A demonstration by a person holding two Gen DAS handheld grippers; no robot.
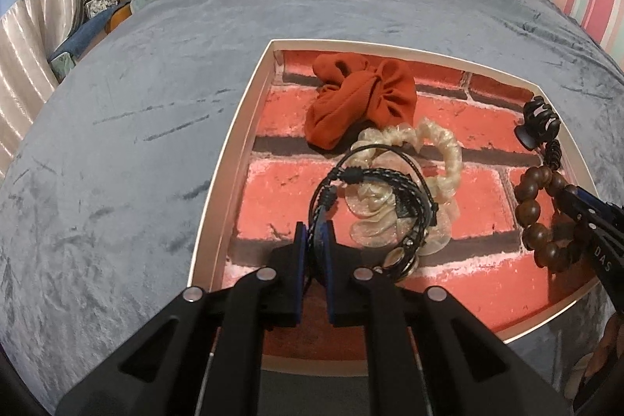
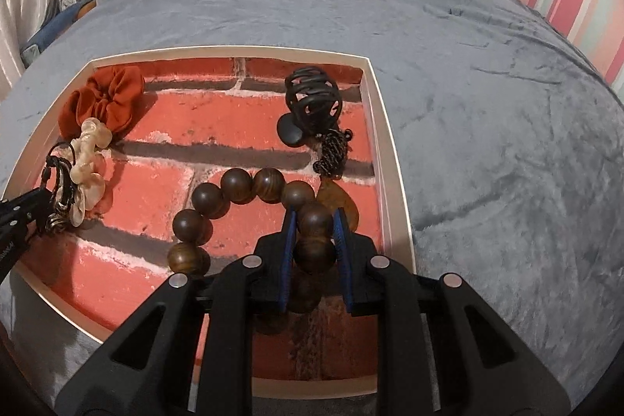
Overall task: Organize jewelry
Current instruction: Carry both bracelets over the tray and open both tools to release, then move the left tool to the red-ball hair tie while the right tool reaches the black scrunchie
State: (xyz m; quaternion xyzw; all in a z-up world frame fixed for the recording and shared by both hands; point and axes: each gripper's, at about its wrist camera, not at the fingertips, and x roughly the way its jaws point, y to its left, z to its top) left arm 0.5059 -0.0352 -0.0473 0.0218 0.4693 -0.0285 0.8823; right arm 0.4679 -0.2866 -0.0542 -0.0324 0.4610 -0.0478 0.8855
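Jewelry lies in a shallow white tray [image 1: 218, 182] with a brick-print floor, set on a grey bed [image 1: 117, 143]. Left tongs [image 1: 315, 240] pinch a bundle of black cord bracelets [image 1: 374, 182], which drapes over a cream scrunchie [image 1: 440, 151]. Right tongs [image 2: 315, 225] pinch a wooden bead bracelet [image 2: 238, 186] by one bead; its tassel [image 2: 331, 151] touches a black hair claw [image 2: 312, 100], or seems to. An orange scrunchie [image 1: 358, 100] sits near the tray's far wall.
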